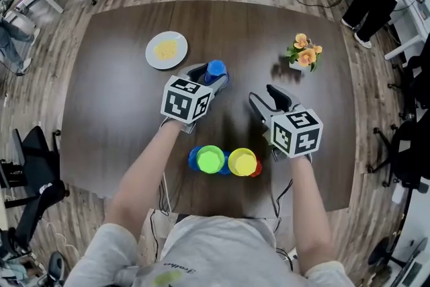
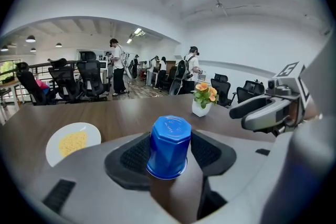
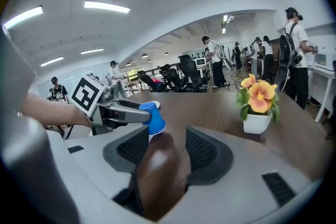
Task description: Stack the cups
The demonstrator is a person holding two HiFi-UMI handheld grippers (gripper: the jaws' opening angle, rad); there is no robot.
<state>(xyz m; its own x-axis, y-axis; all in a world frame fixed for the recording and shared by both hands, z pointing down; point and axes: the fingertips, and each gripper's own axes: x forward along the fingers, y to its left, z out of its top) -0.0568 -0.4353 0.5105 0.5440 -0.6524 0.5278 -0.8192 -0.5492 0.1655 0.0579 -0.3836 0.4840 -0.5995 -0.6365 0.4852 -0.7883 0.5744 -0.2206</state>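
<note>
**Student:** Where does the blue cup (image 2: 169,147) stand, and what has hold of it?

**Instructor:** It is inverted on the worktop (image 1: 114,91), just toward 12 o'clock of centre, between the jaws of the left tool (image 1: 213,75). The pads lie against its two flanks, so it is gripped, with its rim down on the surface. The right tool (image 3: 165,140), at 4 o'clock of the cup, stands wide, with only bare worktop between its jaws.

**Student:** How will it handle?

**Instructor:** By judgement it is thin moulded plastic: light, smooth and faceted. It will likely flex if squeezed and may slip. Take the mid-wall on opposite facets, gently. The green cup (image 1: 210,159) and yellow cup (image 1: 242,162) stand at 6 o'clock.

**Student:** Any writing?

**Instructor:** No brand or label is legible on any cup. The marker cubes (image 1: 187,99) bear black-and-white squares only. The print on the shirt (image 1: 201,252) is too blurred to read.
</note>
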